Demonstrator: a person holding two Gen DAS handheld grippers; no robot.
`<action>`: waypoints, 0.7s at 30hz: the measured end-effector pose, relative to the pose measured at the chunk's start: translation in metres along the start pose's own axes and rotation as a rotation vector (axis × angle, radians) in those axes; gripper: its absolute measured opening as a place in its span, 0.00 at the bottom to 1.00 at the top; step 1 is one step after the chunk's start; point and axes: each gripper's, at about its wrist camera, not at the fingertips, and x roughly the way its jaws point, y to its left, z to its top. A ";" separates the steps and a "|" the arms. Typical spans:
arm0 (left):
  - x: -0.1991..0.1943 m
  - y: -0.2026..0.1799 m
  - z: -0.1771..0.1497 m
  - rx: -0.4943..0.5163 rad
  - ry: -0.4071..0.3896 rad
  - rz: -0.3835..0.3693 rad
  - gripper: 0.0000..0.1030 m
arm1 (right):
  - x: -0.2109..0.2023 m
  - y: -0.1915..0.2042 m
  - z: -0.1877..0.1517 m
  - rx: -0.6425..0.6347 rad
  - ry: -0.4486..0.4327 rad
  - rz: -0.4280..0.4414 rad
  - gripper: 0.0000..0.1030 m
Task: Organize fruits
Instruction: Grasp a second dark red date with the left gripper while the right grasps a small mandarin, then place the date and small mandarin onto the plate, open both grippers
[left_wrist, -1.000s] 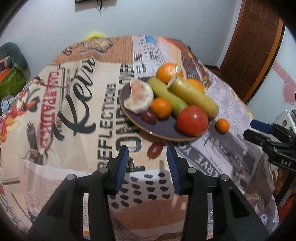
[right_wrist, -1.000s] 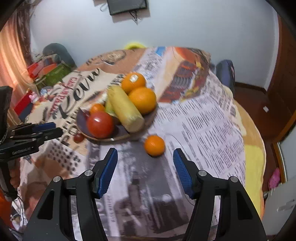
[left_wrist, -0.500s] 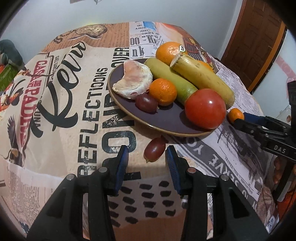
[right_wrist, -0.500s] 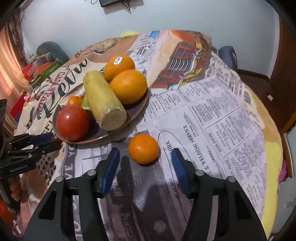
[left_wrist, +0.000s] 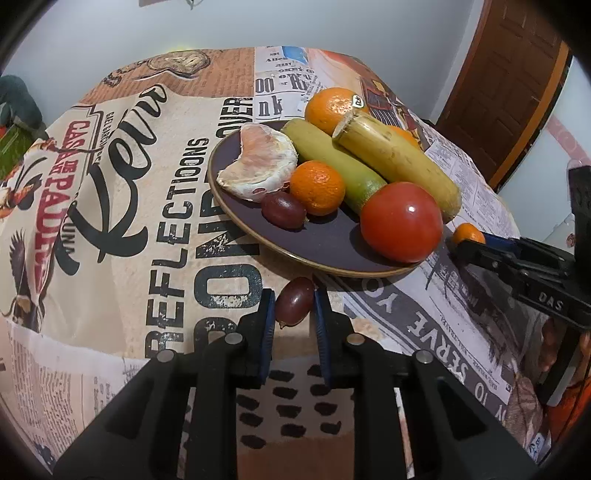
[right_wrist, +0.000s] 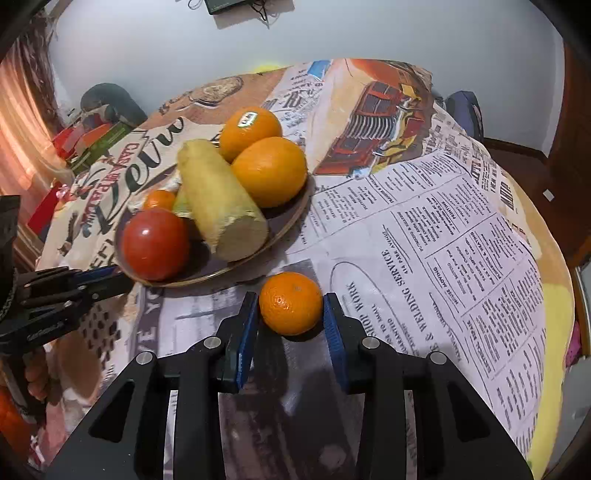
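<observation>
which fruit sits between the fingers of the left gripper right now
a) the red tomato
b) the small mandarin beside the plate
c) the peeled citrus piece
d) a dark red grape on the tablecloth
d: in the left wrist view the left gripper has its blue pads closed on the dark red grape, which lies on the tablecloth just in front of the plate, while the tomato stays on the plate.

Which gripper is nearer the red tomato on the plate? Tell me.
Left. The left gripper, shut on a grape, sits just off the plate's near rim, close to the tomato. The right gripper, shut on a mandarin, is farther along the cloth.
</observation>
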 end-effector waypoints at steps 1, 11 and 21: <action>-0.002 0.000 0.000 -0.003 0.000 0.002 0.20 | -0.003 0.002 0.000 -0.005 -0.004 0.001 0.31; -0.037 -0.001 0.007 0.002 -0.075 0.008 0.20 | -0.038 0.023 0.013 -0.048 -0.088 0.019 0.31; -0.049 -0.006 0.026 0.023 -0.130 -0.010 0.20 | -0.041 0.055 0.039 -0.119 -0.150 0.068 0.31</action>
